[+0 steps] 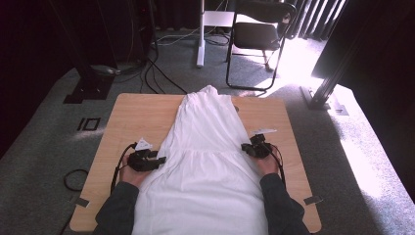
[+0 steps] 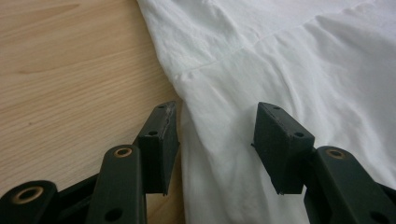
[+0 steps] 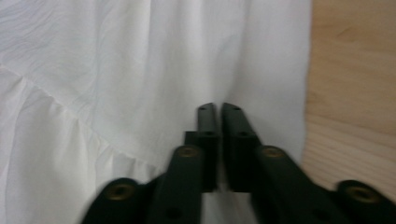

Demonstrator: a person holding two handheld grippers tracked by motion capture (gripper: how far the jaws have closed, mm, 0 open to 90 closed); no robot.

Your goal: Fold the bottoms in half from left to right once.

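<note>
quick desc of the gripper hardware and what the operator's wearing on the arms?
Both grippers, left gripper and right gripper, are black, each with two flat rectangular jaws on linkage arms with brass-ringed pivot holes. A black cable loops from each. A pale three-cornered plate tops each. The sleeves are dark grey.

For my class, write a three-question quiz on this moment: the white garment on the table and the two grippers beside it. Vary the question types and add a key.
1. True or false: the left gripper has its fingers spread wide over the edge of the white garment.
2. Multiple choice: the fingers of the right gripper are A) wide apart, B) close together, C) holding a cup.
3. Fill the gap: the garment lies on a wooden ____.

Key:
1. True. In the left gripper view one finger is beside the cloth's edge and the other over the cloth.
2. B. The right gripper view cannot settle whether they pinch any cloth.
3. table
</note>
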